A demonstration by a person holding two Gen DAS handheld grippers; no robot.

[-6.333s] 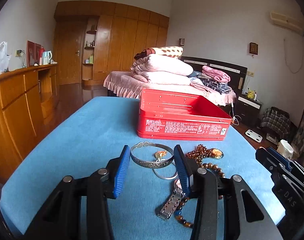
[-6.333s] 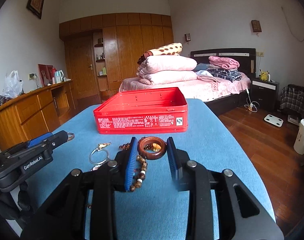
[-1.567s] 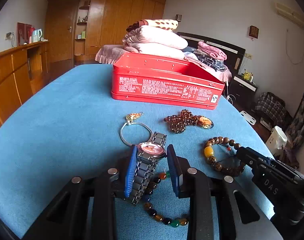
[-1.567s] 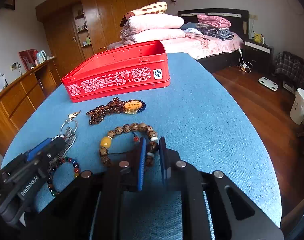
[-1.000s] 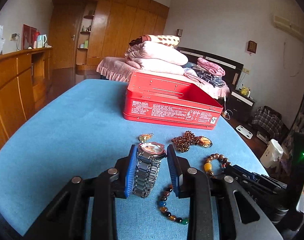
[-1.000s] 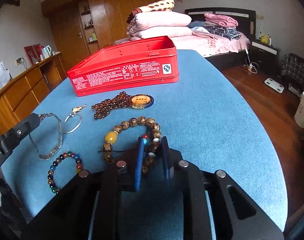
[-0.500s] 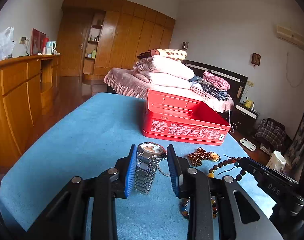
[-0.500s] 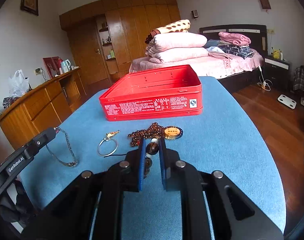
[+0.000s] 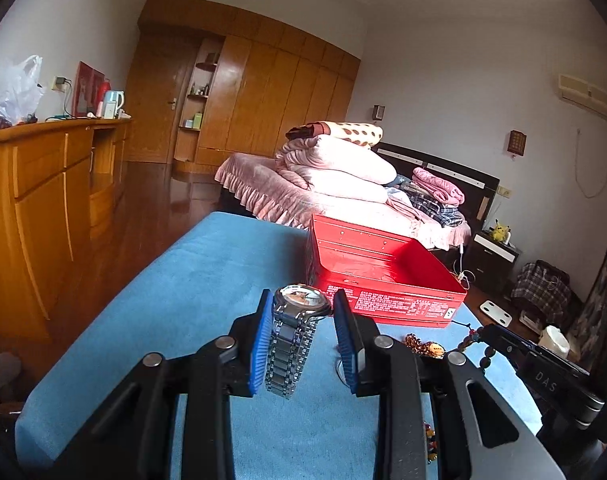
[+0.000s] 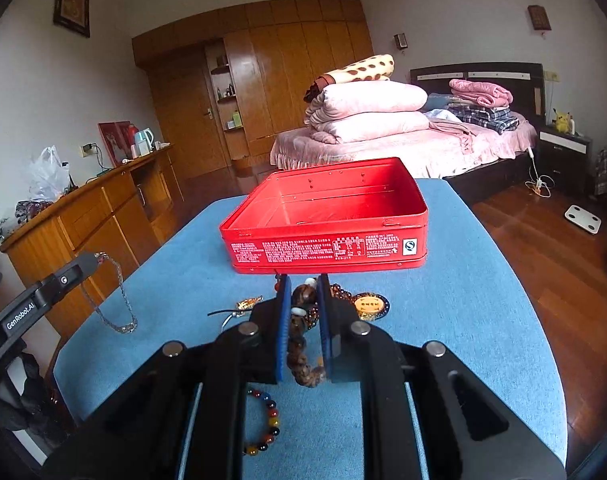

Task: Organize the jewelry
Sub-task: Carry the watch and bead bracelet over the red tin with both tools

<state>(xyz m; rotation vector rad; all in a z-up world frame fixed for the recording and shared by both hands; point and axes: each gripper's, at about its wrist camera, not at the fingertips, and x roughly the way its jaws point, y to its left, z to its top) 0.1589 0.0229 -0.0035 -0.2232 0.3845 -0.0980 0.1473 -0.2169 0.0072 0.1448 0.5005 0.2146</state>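
Observation:
My left gripper (image 9: 302, 310) is shut on a silver metal watch (image 9: 293, 336), whose band hangs down above the blue table. My right gripper (image 10: 302, 292) is shut on a brown wooden bead bracelet (image 10: 301, 344) that dangles between the fingers. An open red tin box (image 10: 327, 216) stands on the table ahead of both grippers; it also shows in the left wrist view (image 9: 383, 280). In the right wrist view the left gripper (image 10: 79, 266) is at the left with the watch band (image 10: 115, 300) hanging from it.
On the blue table (image 10: 483, 300) lie a dark bead necklace with an orange pendant (image 10: 367, 304), a multicoloured bead bracelet (image 10: 267, 424) and a thin ring with a gold charm (image 10: 243, 306). A wooden sideboard (image 9: 43, 200) is left; a bed (image 10: 403, 140) is behind.
Both grippers have risen from the table and moved toward the red box, the left carrying the watch and the right carrying the wooden bead bracelet.

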